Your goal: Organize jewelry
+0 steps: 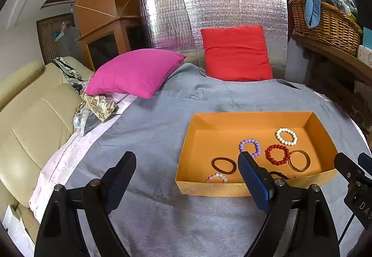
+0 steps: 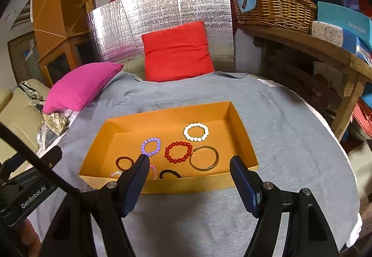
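Note:
An open orange box (image 1: 232, 118) (image 2: 241, 129) sits on the grey cloth and holds several pieces of jewelry: a white bead bracelet (image 1: 286, 136) (image 2: 196, 132), a red bead bracelet (image 1: 277, 154) (image 2: 178, 151), a purple bead bracelet (image 1: 250, 146) (image 2: 151, 147), a gold bangle (image 1: 299, 160) (image 2: 204, 158), a brown hair tie (image 1: 223, 165) (image 2: 123, 162), a pink bead bracelet (image 1: 217, 178) (image 2: 116, 173) and a black hair tie (image 2: 169, 174). My left gripper (image 1: 187, 161) is open and empty, left of the box. My right gripper (image 2: 189, 165) is open and empty, above the box's near wall.
A pink cushion (image 1: 134, 72) (image 2: 81, 85) and a red cushion (image 1: 236, 53) (image 2: 177, 51) lie at the back against a silver foil panel (image 1: 209, 12). A beige sofa (image 1: 28, 117) is left. A wicker basket (image 2: 274, 7) stands on a wooden shelf at right.

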Tool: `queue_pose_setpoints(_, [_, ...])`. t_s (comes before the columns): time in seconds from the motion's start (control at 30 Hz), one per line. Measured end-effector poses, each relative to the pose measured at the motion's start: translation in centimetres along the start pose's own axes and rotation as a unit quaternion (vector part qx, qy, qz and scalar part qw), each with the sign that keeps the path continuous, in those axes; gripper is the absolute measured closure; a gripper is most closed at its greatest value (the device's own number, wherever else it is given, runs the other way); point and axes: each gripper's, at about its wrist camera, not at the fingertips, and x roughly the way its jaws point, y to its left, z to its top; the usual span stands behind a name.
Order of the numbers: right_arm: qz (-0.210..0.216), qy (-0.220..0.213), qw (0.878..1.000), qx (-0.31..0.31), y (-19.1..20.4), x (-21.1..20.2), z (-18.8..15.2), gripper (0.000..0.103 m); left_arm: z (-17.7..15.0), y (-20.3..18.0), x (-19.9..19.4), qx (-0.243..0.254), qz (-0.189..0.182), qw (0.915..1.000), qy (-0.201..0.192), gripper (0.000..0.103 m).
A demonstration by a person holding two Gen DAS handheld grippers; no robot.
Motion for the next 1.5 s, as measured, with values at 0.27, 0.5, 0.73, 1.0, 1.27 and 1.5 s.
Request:
queue_pose_setpoints(0.27, [0.0, 0.0, 1.0, 0.001, 0.0, 0.0, -0.1, 0.028, 0.0, 0.0, 0.0, 0.001, 0.0, 1.0, 0.0, 0.014])
queue_pose_setpoints(0.5, [0.0, 0.0, 1.0, 0.001, 0.0, 0.0, -0.1, 0.028, 0.0, -0.1, -0.1, 0.002, 0.0, 1.0, 0.0, 0.014])
queue_pose_setpoints(0.73, [0.0, 0.002, 1.0, 0.002, 0.0, 0.1, -0.1, 0.028, 0.1, 0.0, -0.1, 0.005, -0.001, 1.0, 0.0, 0.014])
queue_pose_setpoints(1.0, [0.0, 0.004, 1.0, 0.004, -0.1, 0.4, 0.1, 0.028, 0.3, 0.0, 0.0, 0.006, -0.003, 1.0, 0.0, 0.013])
queue_pose_setpoints(1.27, [0.0, 0.014, 1.0, 0.011, -0.5, 1.9, 0.9, 0.028, 1.4, -0.2, 0.8, 0.014, -0.002, 0.9999, 0.006, 0.013])
queue_pose_setpoints(1.5, [0.004, 0.02, 1.0, 0.019, -0.6, 3.1, 1.4, 0.028, 1.8, -0.5, 1.4, 0.032, 0.003, 0.9994, 0.013, 0.013])
